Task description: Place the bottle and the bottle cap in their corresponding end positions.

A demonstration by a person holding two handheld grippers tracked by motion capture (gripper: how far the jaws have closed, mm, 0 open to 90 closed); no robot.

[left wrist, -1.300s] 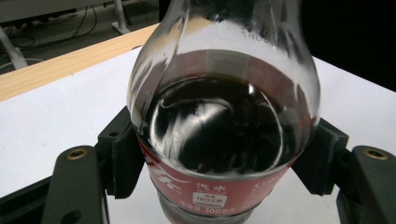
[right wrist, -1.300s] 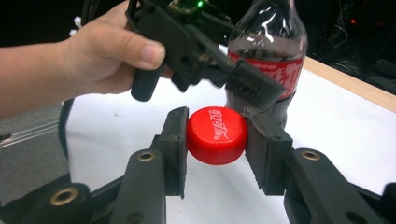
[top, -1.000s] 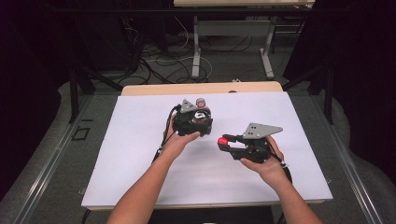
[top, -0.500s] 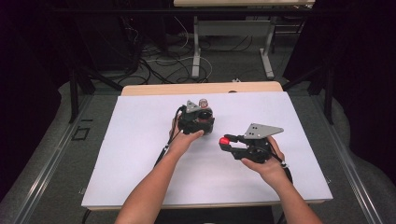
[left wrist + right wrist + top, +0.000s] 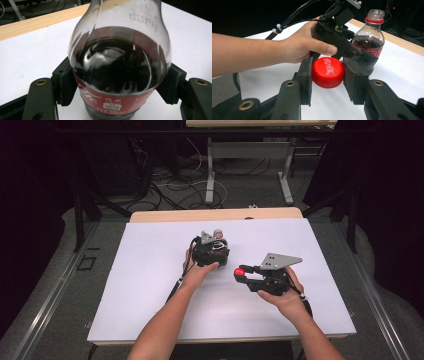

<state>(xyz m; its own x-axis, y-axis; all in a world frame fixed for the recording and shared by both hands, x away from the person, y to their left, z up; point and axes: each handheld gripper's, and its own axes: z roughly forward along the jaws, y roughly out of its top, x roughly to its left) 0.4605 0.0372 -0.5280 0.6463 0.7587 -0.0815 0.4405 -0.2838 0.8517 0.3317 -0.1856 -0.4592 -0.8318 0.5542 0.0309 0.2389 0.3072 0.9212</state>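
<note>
Since the earlier frames the left gripper (image 5: 214,251) has shifted a little toward the right gripper and sunk nearer the white sheet covering the bench (image 5: 150,285); the right gripper (image 5: 241,272) has kept its place. The left gripper's jaws are clamped on the body of a small clear plastic cola bottle with a red label (image 5: 120,72), part full of dark drink and standing upright near the bench's middle, toward its far edge. The bottle's neck is open, its red collar ring bare. The right gripper, just beside and nearer the person, has its jaws closed on the round red screw cap (image 5: 328,72), held on its side with its top facing the camera, clear of the sheet.

The cap appears to be off, so either uncapping is complete or recapping is about to start. Recapping would call for turning the cap opening-down, centring it over the neck and twisting while the left gripper steadies the bottle.
</note>
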